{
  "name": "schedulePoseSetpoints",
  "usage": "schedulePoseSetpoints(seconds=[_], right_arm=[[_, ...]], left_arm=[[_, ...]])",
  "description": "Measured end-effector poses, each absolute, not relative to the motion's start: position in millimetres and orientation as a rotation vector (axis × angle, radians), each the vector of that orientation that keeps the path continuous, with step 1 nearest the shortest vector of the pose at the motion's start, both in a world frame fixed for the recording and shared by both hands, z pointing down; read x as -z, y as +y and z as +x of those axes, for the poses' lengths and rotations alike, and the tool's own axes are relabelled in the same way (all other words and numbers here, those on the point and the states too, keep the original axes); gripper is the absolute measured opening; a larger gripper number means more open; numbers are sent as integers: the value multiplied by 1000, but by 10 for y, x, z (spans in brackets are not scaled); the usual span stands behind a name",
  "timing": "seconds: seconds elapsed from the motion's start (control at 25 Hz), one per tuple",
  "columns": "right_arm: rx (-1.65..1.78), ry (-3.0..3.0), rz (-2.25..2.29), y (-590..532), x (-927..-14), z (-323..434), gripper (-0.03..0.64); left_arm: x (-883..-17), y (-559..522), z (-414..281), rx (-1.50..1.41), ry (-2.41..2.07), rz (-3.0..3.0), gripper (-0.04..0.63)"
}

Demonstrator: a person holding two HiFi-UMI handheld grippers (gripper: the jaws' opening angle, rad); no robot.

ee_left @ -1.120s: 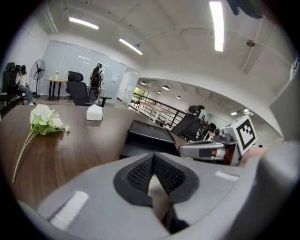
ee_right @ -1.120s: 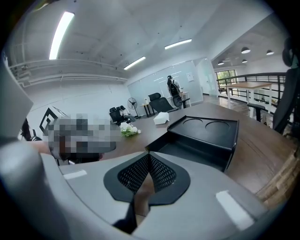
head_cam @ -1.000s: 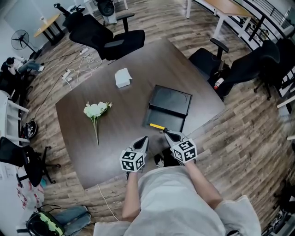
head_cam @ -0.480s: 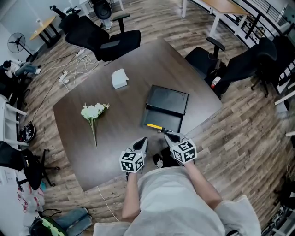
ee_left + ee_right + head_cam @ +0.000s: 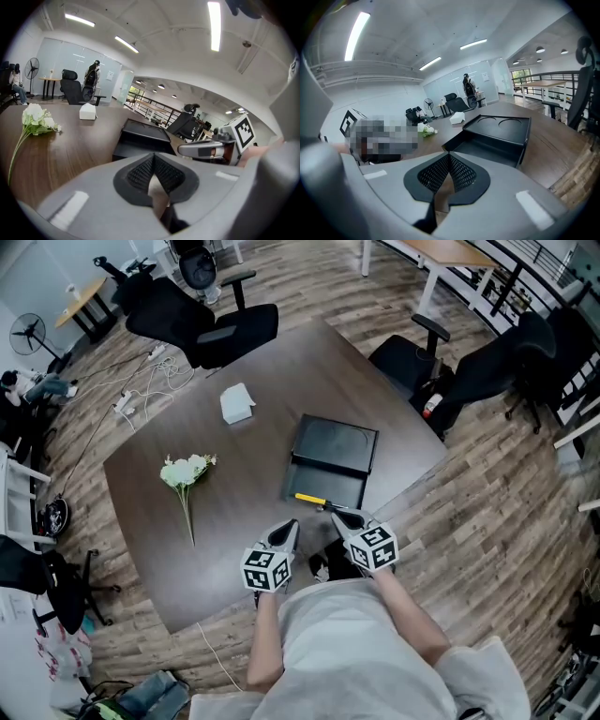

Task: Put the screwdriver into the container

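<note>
Since the earlier frame the bench [image 5: 225,507] and everything on it have slid a little up and to the left in the head view, which looks like a shift of the head. Both claws keep their place at the bench's near edge. The right claw [image 5: 339,517] is closed, pads together with nothing between them. The left claw [image 5: 290,529] is likewise closed and empty. The screwdriver [image 5: 310,499] lies flat on the bench just ahead of the right claw and slightly to its left. Its yellow handle points left and its dark shaft runs toward that claw's tip; whether they touch I cannot tell. Its long axis thus runs across the claw's line of reach, not along it. It lies just beside the near wall of the open container [image 5: 336,448], not yet inside. The right claw is the nearer; the left sits a little farther off, near the handle end. By my judgement the right claw must open, close across the handle, then carry it forward over the wall. Neither gripper view shows the screwdriver. The flowers [image 5: 186,472] lie well apart.
</note>
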State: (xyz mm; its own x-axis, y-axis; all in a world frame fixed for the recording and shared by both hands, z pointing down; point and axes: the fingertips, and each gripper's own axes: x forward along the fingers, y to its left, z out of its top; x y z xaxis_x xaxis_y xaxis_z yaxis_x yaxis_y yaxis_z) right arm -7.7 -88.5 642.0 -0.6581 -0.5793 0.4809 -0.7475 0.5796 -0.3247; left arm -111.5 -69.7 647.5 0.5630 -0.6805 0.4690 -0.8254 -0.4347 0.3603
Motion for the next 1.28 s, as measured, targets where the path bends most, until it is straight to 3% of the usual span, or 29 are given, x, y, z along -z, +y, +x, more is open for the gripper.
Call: schedulePoseSetpoints(seconds=[1.28], right_arm=[[-735, -2490, 1075, -931, -6401, -111, 0]], left_arm=[[-6529, -730, -1120, -356, -1181, 2220, 55]])
